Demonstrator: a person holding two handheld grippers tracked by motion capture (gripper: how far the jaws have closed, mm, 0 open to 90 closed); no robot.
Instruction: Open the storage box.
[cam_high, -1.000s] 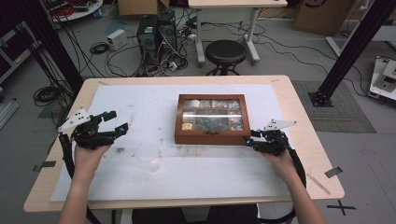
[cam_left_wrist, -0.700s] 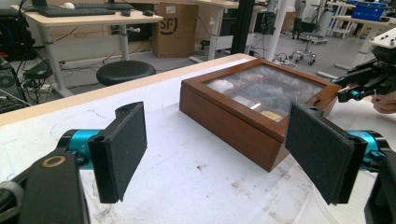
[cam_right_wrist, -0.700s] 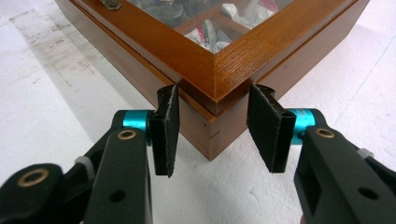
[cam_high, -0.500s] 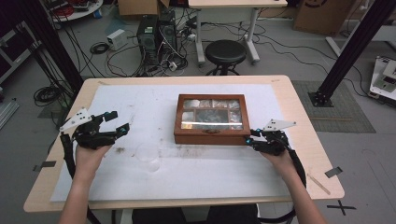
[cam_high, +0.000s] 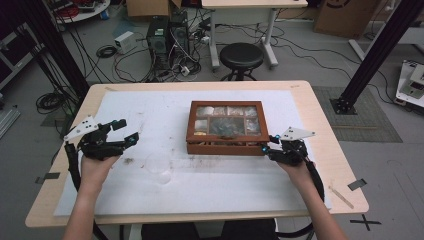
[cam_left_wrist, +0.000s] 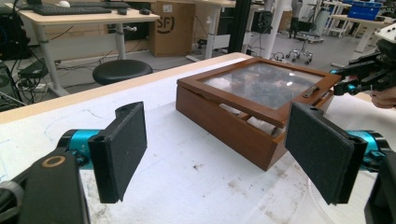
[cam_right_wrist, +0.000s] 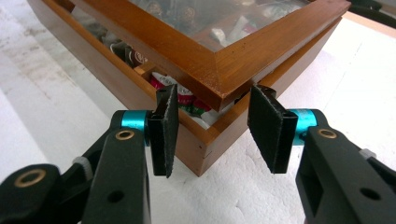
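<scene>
A brown wooden box (cam_high: 227, 127) with a glass lid stands mid-table on the white sheet; it has several compartments of small items. In the right gripper view, the lid (cam_right_wrist: 187, 51) is raised a crack above the box wall (cam_right_wrist: 93, 56), showing red-and-white packets inside. My right gripper (cam_high: 267, 143) is at the box's near right corner, its pads closed against the two sides of the lid's corner (cam_right_wrist: 215, 130). My left gripper (cam_high: 127, 131) rests well left of the box, open with nothing between its pads (cam_left_wrist: 215, 154). The box (cam_left_wrist: 224, 126) lies beyond it.
A clear round dish (cam_high: 159, 165) lies on the white sheet (cam_high: 150, 115) in front of the box, left of centre. Dark crumbs speckle the sheet near it. Beyond the table's far edge stand a black stool (cam_high: 241, 55), computer cases and cables.
</scene>
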